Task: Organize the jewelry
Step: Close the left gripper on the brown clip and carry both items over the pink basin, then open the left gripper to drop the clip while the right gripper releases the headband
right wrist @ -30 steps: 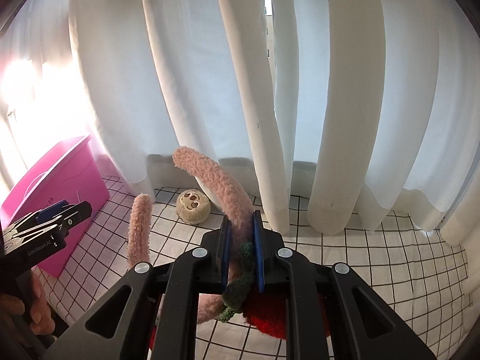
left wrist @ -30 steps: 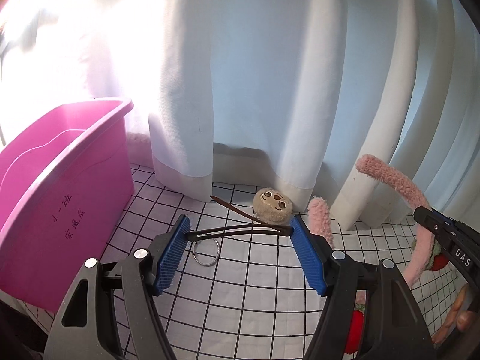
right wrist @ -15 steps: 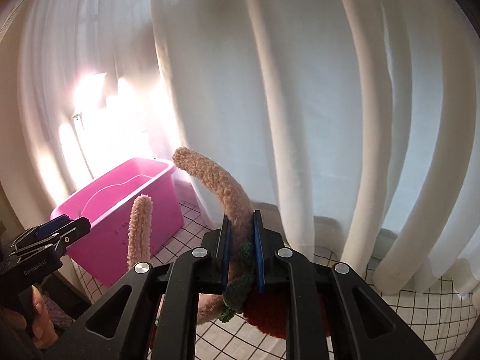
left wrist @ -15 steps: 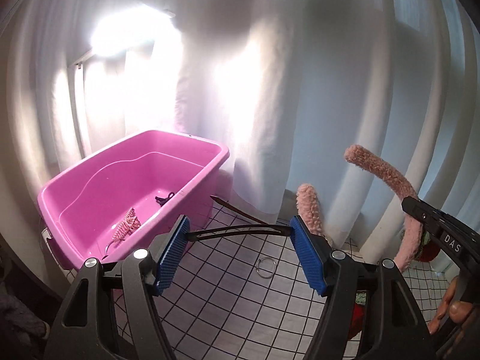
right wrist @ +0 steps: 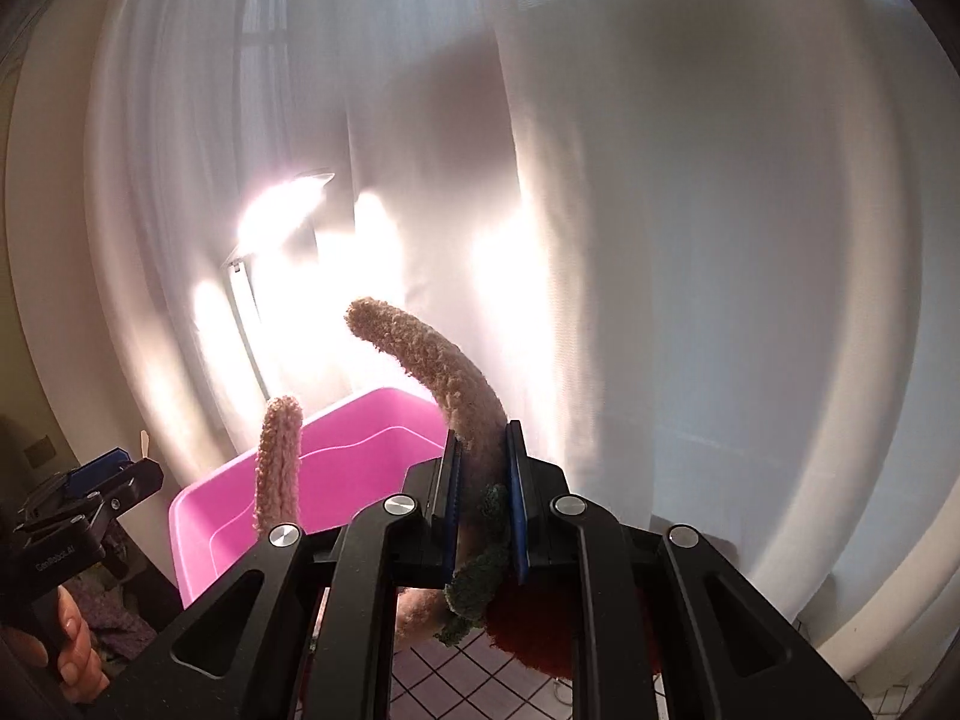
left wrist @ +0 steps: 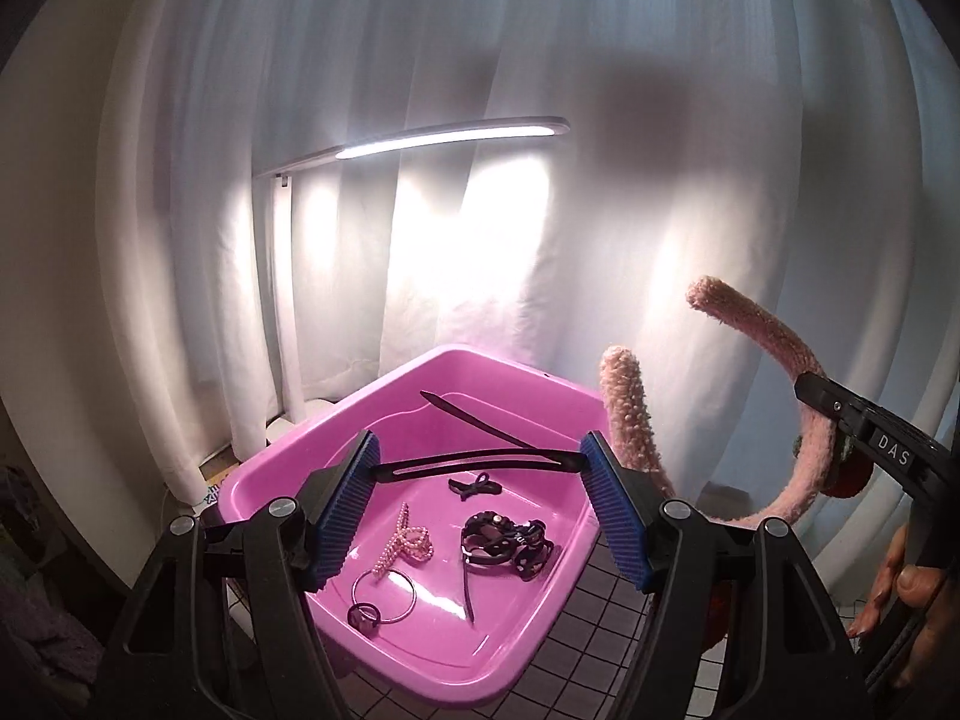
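Note:
My left gripper [left wrist: 480,462] holds a thin dark headband [left wrist: 474,457] stretched between its blue pads, above the pink tub [left wrist: 543,384]. The tub holds a pink bead piece [left wrist: 405,543], a black bow [left wrist: 475,486], black hair pieces [left wrist: 507,543] and metal rings [left wrist: 384,597]. My right gripper [right wrist: 483,486] is shut on a fuzzy pink headband [right wrist: 432,360] with green and red trim, held in the air right of the tub [right wrist: 360,450]. That headband also shows in the left wrist view [left wrist: 762,330].
White curtains [left wrist: 600,210] hang close behind the tub. A lit white desk lamp [left wrist: 450,135] stands behind the tub at left. A black-grid white tablecloth [left wrist: 600,630] lies under the tub.
Both grippers swung left and rose with their headbands. The left one went from over the table to over the pink tub; the tub's contents came into view.

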`<state>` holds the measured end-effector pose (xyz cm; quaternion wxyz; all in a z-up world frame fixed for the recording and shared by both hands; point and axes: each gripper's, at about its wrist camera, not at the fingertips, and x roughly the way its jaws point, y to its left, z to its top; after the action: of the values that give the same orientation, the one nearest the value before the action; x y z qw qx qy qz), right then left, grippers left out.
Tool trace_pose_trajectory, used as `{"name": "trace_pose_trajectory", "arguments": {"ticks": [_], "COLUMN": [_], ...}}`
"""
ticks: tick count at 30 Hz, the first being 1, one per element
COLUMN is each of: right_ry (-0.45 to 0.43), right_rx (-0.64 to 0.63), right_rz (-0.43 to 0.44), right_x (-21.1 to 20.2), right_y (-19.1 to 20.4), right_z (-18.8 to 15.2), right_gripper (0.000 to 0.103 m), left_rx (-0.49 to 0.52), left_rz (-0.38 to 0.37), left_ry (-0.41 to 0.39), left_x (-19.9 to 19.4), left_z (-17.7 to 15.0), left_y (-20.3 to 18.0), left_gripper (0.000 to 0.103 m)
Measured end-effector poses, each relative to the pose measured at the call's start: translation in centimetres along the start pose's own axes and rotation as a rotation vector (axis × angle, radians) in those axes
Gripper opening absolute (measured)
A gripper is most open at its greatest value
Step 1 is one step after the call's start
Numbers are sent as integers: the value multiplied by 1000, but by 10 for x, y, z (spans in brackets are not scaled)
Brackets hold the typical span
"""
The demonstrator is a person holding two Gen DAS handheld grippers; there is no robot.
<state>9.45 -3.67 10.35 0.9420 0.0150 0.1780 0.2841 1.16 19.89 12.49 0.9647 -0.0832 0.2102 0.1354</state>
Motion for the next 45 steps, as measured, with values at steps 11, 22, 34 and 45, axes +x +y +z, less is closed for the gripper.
{"name": "trace_pose_trajectory", "arguments": {"ticks": [11, 22, 34, 45], "right_ry": [137, 450, 631, 620], "right_rx": [-46, -79, -123, -150], "right_rz": [43, 31, 14, -1], "right_x": [107, 209, 250, 249], "right_y": [64, 84, 93, 101], "right_z": [24, 8, -4, 1], "right_gripper": [14, 14, 19, 61], "left_rx": [-32, -68, -105, -119], "left_rz": [37, -5, -15, 15], "left_ry": [114, 367, 572, 571], "left_x": [70, 146, 184, 177], "left_z": [10, -13, -24, -20], "left_y": [69, 85, 98, 108], "left_gripper": [67, 67, 68, 88]}}
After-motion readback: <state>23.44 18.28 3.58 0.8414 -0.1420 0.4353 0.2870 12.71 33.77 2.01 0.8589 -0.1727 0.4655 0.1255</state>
